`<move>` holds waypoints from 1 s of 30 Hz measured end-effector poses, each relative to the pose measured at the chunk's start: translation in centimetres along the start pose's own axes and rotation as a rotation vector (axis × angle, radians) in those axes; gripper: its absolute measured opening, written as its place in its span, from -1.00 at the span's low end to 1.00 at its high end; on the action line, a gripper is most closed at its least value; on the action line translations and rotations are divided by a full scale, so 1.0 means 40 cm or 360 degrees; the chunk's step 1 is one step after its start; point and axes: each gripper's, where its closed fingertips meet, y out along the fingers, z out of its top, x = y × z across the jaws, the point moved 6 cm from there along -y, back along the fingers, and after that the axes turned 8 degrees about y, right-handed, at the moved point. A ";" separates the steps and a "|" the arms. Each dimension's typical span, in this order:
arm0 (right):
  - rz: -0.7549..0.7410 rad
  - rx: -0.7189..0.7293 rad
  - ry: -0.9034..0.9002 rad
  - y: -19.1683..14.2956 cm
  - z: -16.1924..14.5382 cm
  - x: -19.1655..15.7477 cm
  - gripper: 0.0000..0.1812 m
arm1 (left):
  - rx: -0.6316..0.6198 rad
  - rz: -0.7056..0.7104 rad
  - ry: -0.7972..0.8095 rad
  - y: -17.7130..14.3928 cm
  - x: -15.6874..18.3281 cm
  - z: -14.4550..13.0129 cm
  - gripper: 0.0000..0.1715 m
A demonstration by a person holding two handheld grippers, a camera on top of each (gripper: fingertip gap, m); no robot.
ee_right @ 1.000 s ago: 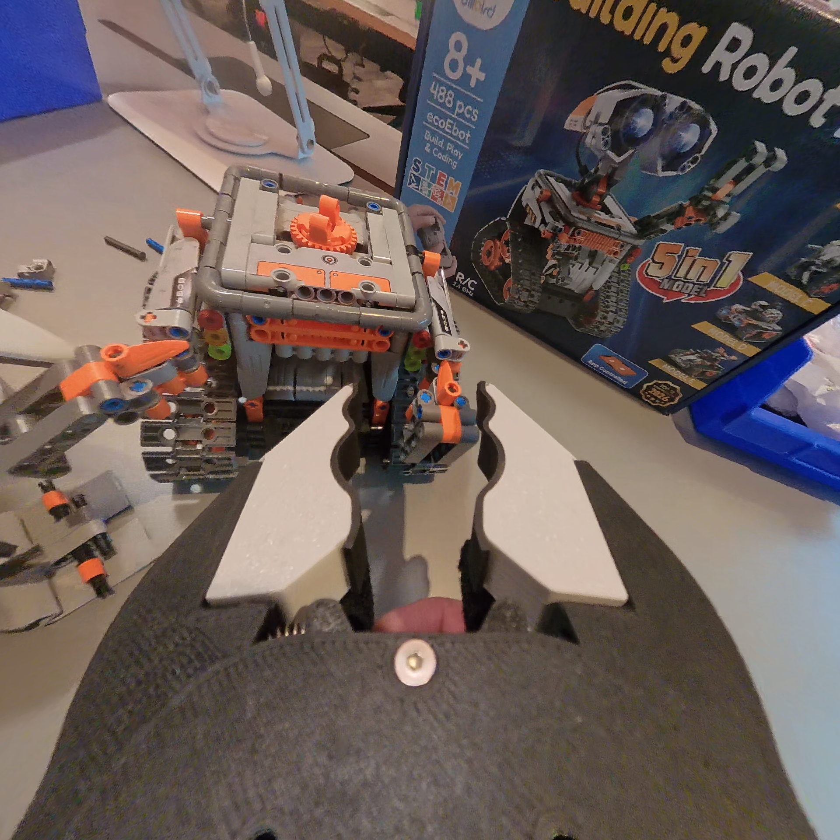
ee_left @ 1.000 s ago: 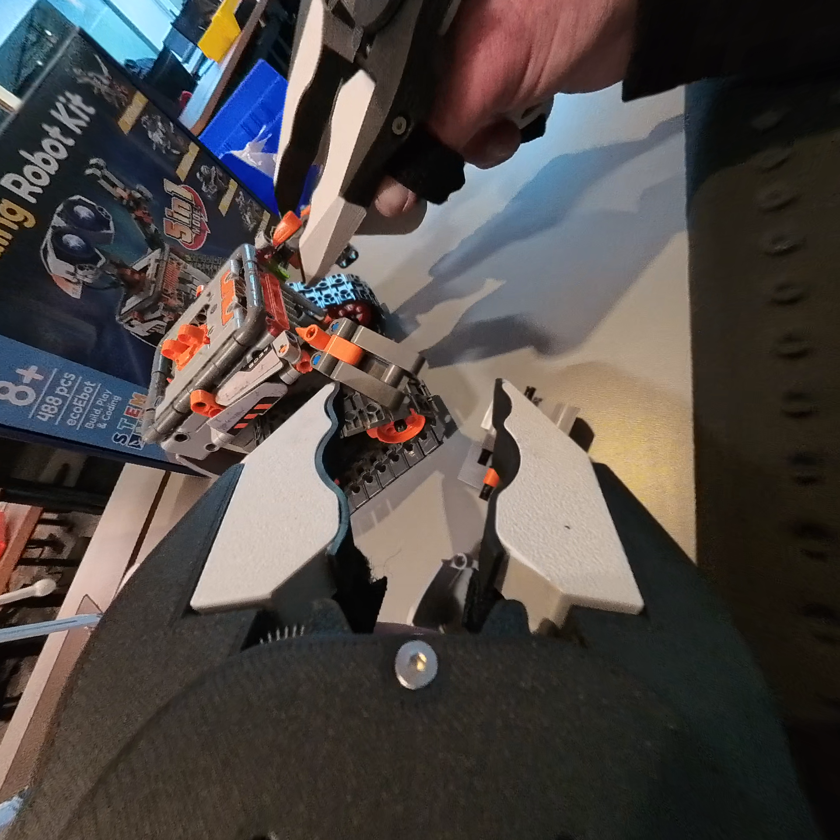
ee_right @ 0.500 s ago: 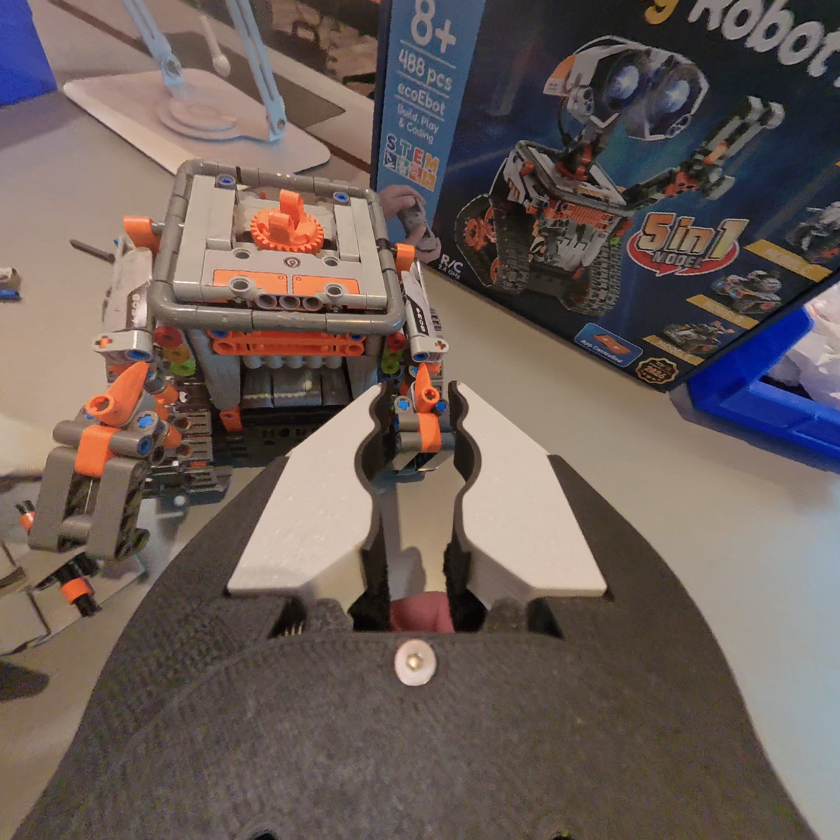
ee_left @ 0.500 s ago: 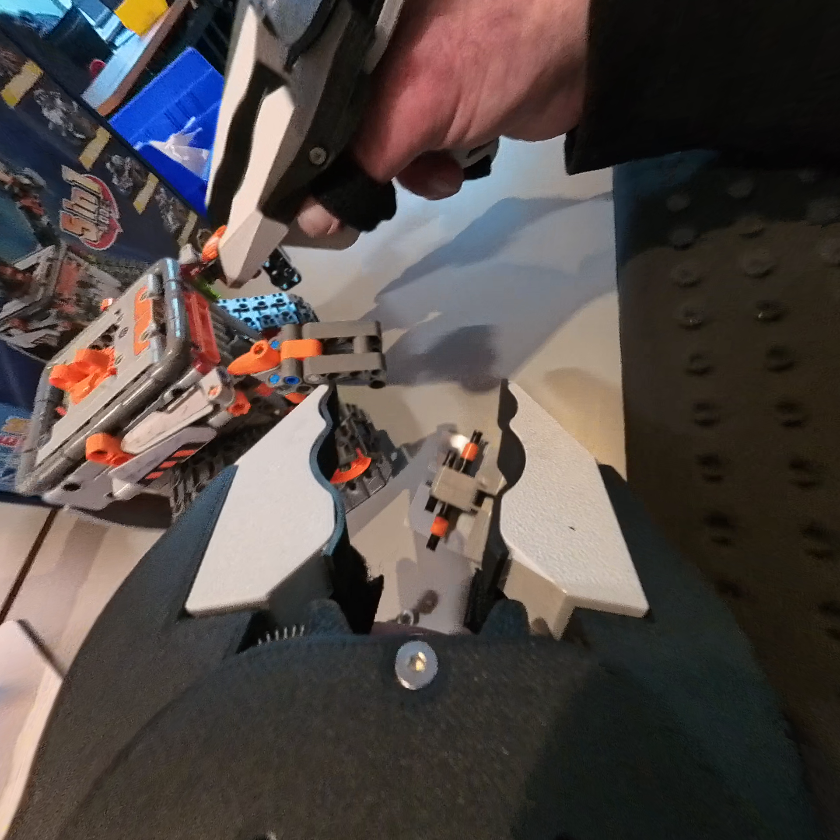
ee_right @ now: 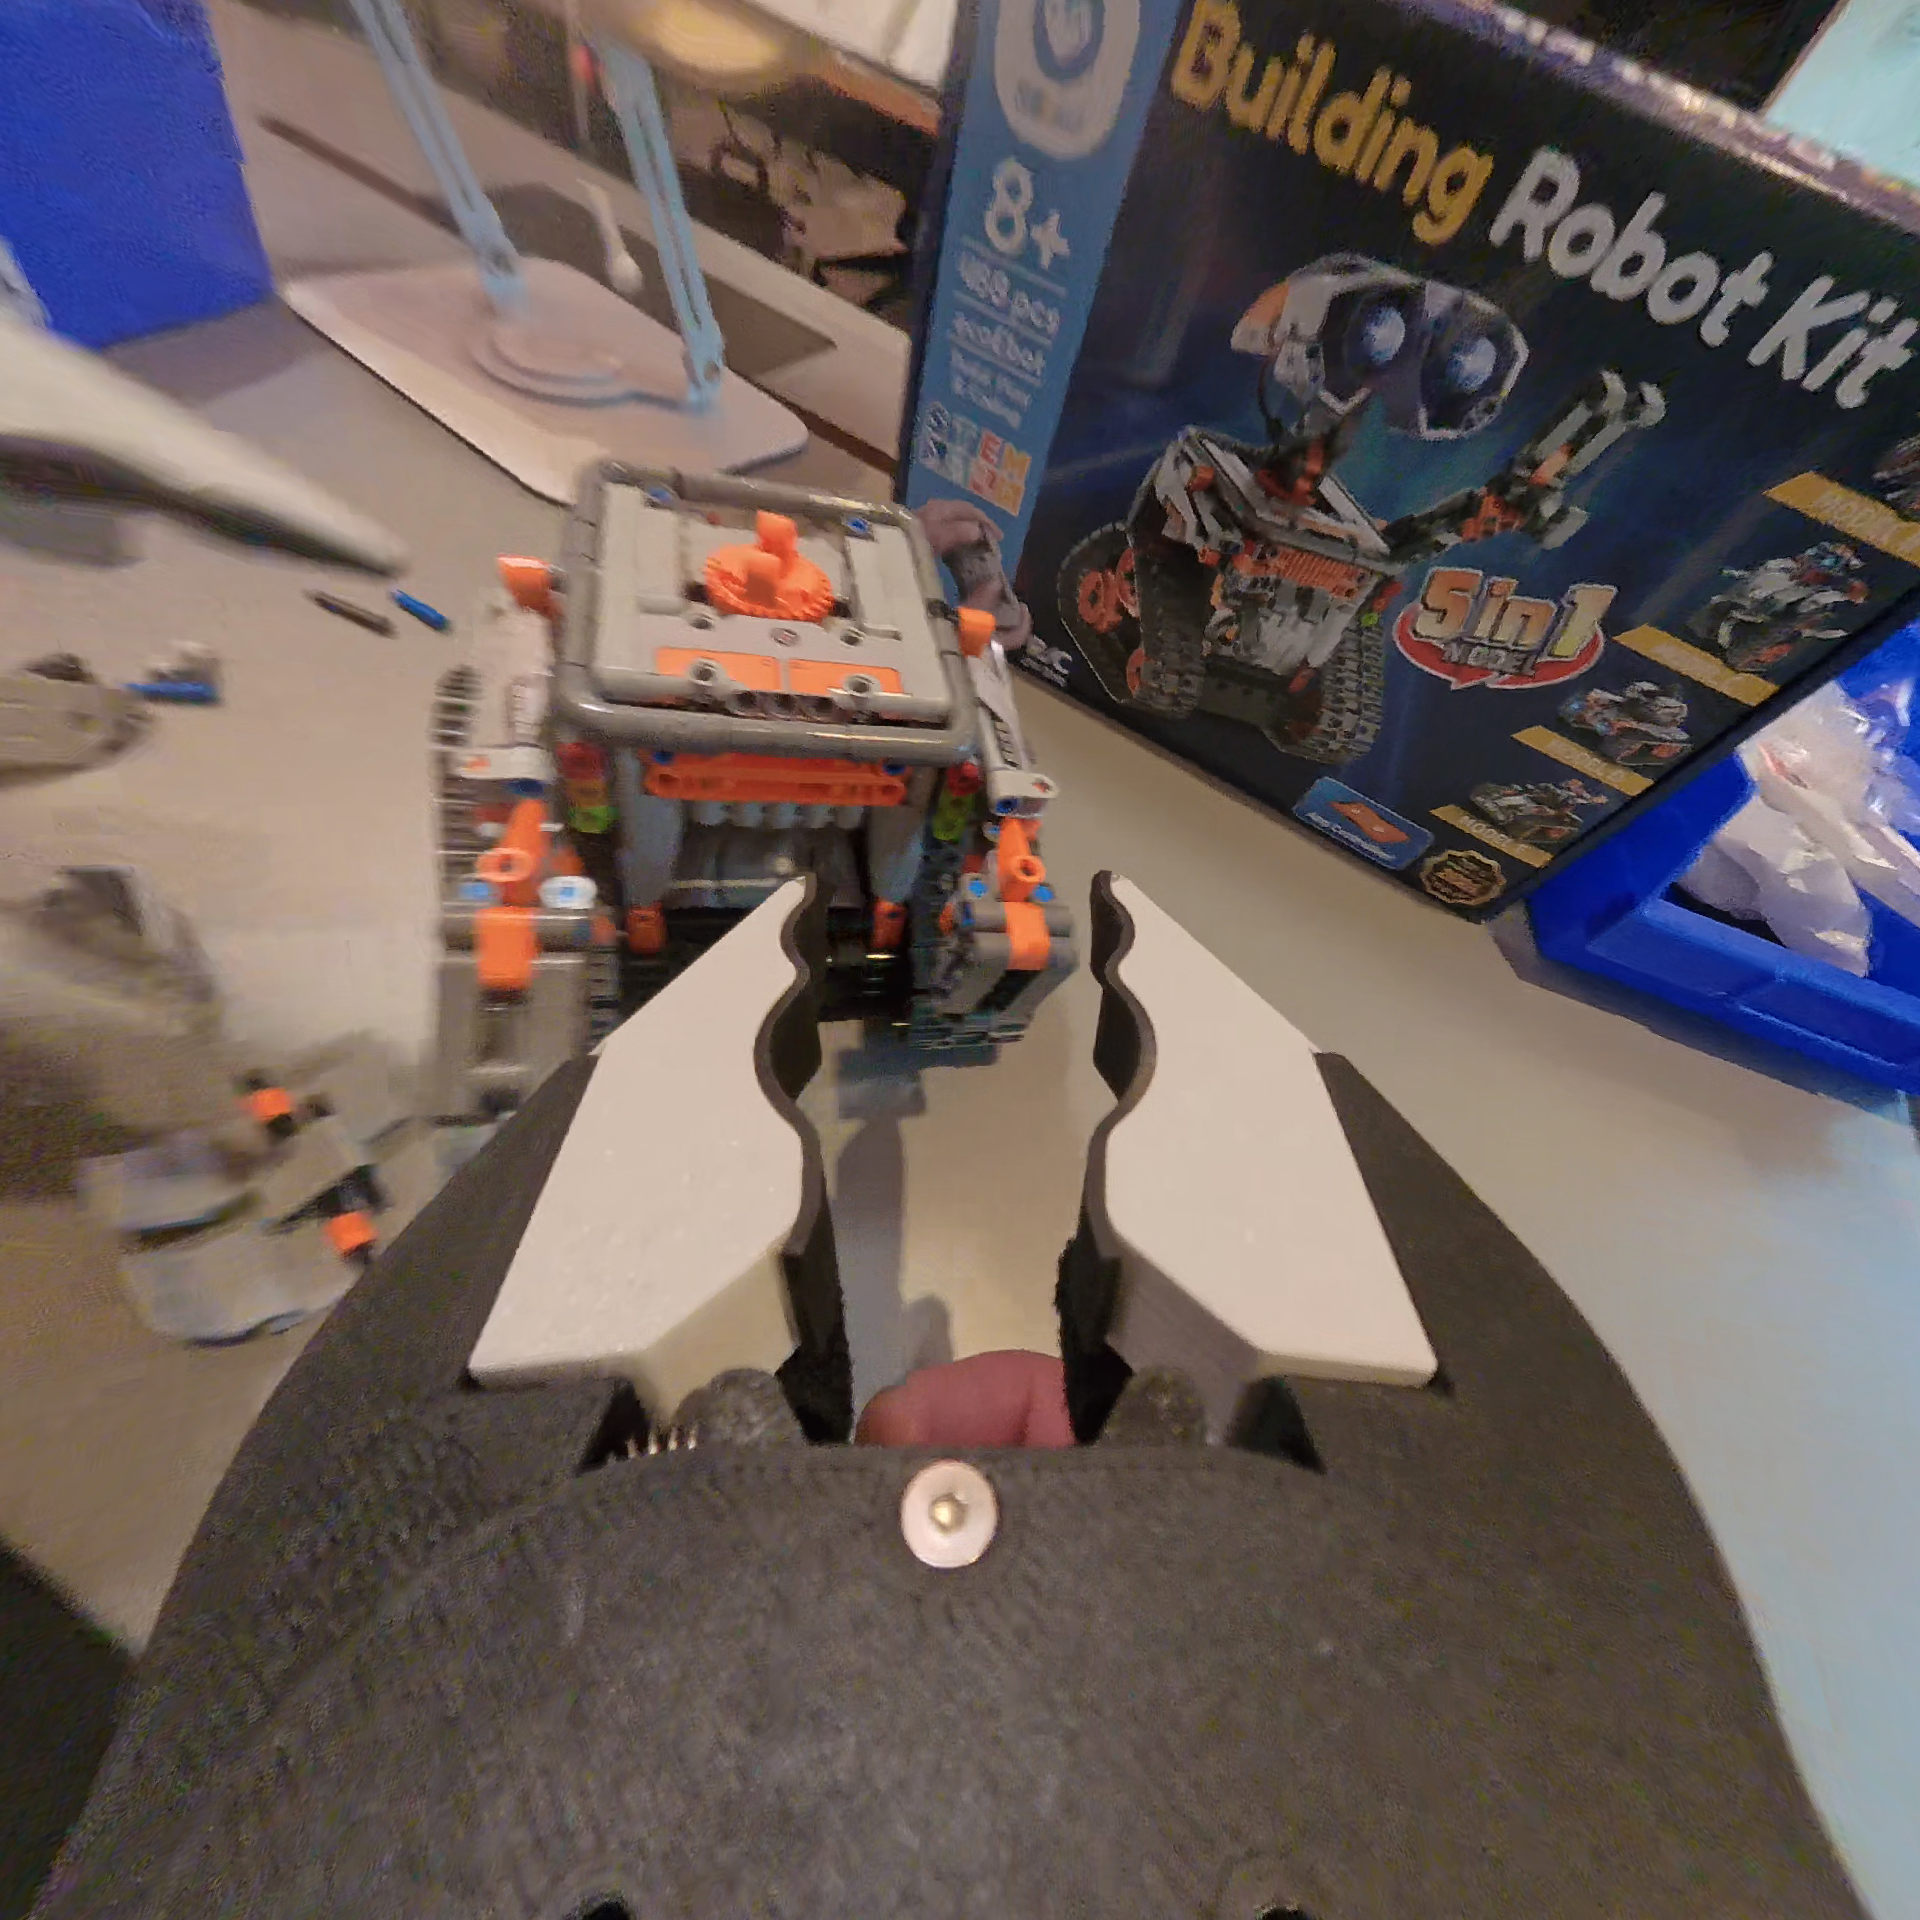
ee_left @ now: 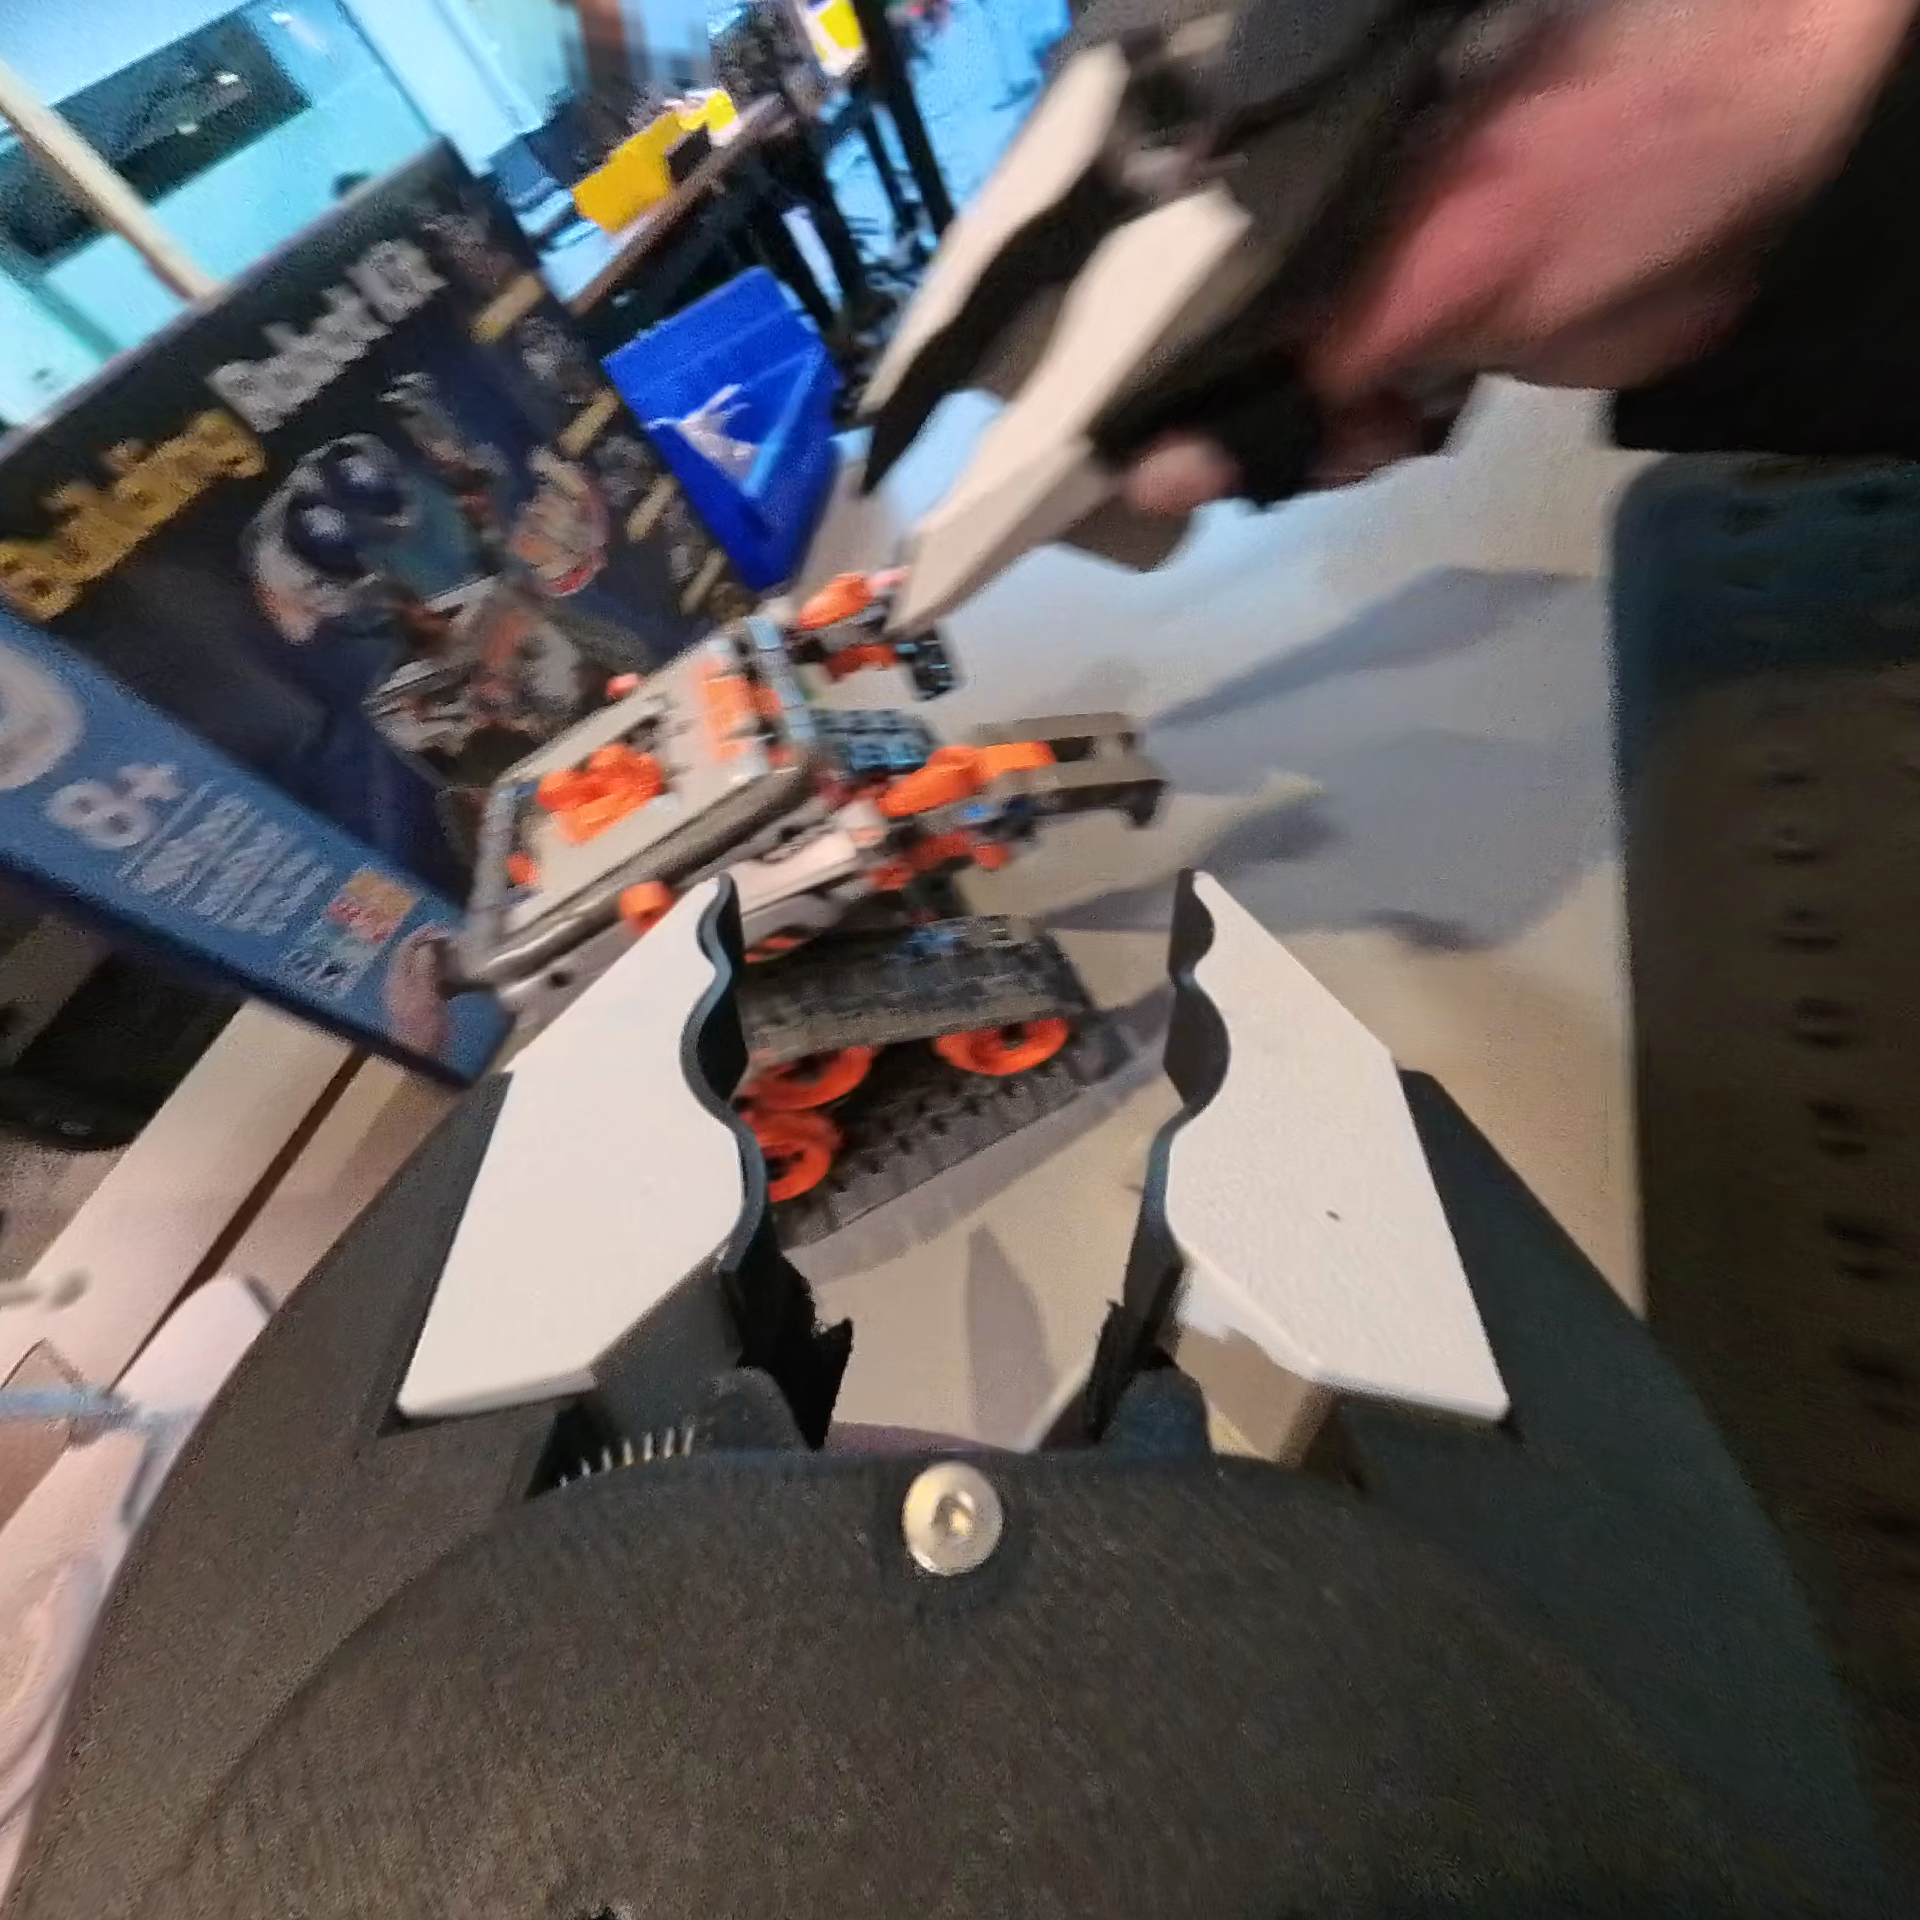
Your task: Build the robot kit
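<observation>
A grey and orange brick-built tracked robot model [ee_right: 769, 707] stands on the pale table [ee_right: 1351, 1195]. My right gripper [ee_right: 951, 888] is open and empty just in front of it. The model's small grey and orange side arm [ee_right: 1003, 914] sits at the gap between the fingertips, apart from both. My left gripper [ee_left: 961, 894] is open and empty beside the model [ee_left: 727, 810], close to its black track with orange wheels [ee_left: 894, 1029]. A hand holds the right gripper [ee_left: 1039, 416] above the model in the left wrist view. The left gripper [ee_right: 156, 468] shows as a blur in the right wrist view.
A large dark blue kit box [ee_right: 1403, 520] stands behind the model, with a blue bin [ee_right: 1714, 987] holding clear bags to its right. Loose grey and orange parts [ee_right: 260, 1195] lie at the left. A white lamp base [ee_right: 582, 343] is farther back. A dark studded surface [ee_left: 1766, 935] borders the left gripper.
My right gripper had narrowed around the model's side arm; it has now opened wide and drawn back a little. My left gripper has swung, and the small loose part between its fingers is out of view.
</observation>
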 end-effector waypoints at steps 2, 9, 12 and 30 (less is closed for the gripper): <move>0.0095 0.0046 0.0066 -0.035 0.007 -0.037 -0.41 | -0.0039 0.0082 -0.0084 -0.002 -0.069 -0.031 0.03; 0.0305 -0.0080 0.0194 -0.004 -0.012 -0.177 0.06 | -0.0195 -0.0205 -0.0572 0.073 -0.151 -0.162 0.13; 0.0301 -0.0118 0.0181 0.047 -0.016 -0.205 0.07 | -0.0182 -0.0303 -0.0610 0.090 -0.136 -0.165 0.11; 0.0606 -0.0148 0.0180 0.149 0.000 -0.053 -0.16 | -0.0326 -0.0138 -0.0547 0.084 -0.057 -0.136 0.24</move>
